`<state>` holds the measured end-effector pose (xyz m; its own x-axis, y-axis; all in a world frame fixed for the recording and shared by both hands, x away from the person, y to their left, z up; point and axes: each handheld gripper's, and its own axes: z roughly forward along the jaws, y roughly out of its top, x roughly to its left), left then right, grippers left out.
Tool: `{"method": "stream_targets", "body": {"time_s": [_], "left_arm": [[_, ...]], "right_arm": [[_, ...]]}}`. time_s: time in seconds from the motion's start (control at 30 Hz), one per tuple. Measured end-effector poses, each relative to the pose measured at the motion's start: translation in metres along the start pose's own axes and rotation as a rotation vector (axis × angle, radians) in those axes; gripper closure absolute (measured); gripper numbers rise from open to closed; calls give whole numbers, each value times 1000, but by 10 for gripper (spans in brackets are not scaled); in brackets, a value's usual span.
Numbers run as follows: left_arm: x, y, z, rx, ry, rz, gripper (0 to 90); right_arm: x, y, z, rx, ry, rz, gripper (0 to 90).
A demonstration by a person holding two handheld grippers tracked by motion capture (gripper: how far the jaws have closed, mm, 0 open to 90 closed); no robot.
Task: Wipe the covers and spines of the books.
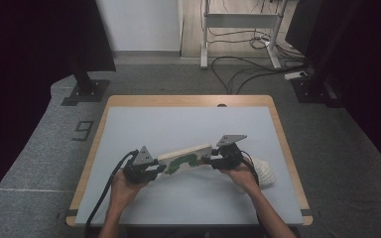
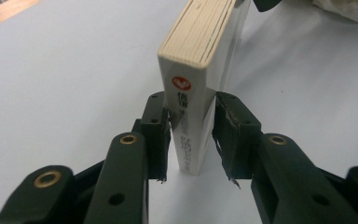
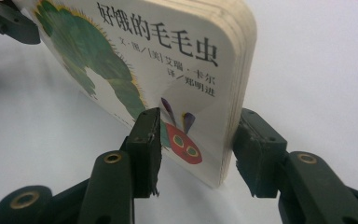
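Board book (image 1: 187,158), thick with glossy caterpillar cover and rounded corners, stands on edge; left gripper (image 2: 191,135) clamps its spine end, right gripper (image 3: 198,140) pinches the opposite end.

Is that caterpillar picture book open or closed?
Closed. The book has its thick pages stacked tight together, cover on the outside, held up at each end by the left tool and right tool.
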<state>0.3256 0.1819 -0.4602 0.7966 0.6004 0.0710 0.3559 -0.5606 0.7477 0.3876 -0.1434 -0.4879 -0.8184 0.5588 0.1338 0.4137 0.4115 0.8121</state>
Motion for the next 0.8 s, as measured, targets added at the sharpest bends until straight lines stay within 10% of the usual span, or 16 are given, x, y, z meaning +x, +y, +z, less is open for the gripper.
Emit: {"method": "stream_targets", "body": {"time_s": [0.8], "left_arm": [[3,-5,2,-14,-24,20,684]], "right_arm": [[0,-1,-32,28,-90,-50,288]]}}
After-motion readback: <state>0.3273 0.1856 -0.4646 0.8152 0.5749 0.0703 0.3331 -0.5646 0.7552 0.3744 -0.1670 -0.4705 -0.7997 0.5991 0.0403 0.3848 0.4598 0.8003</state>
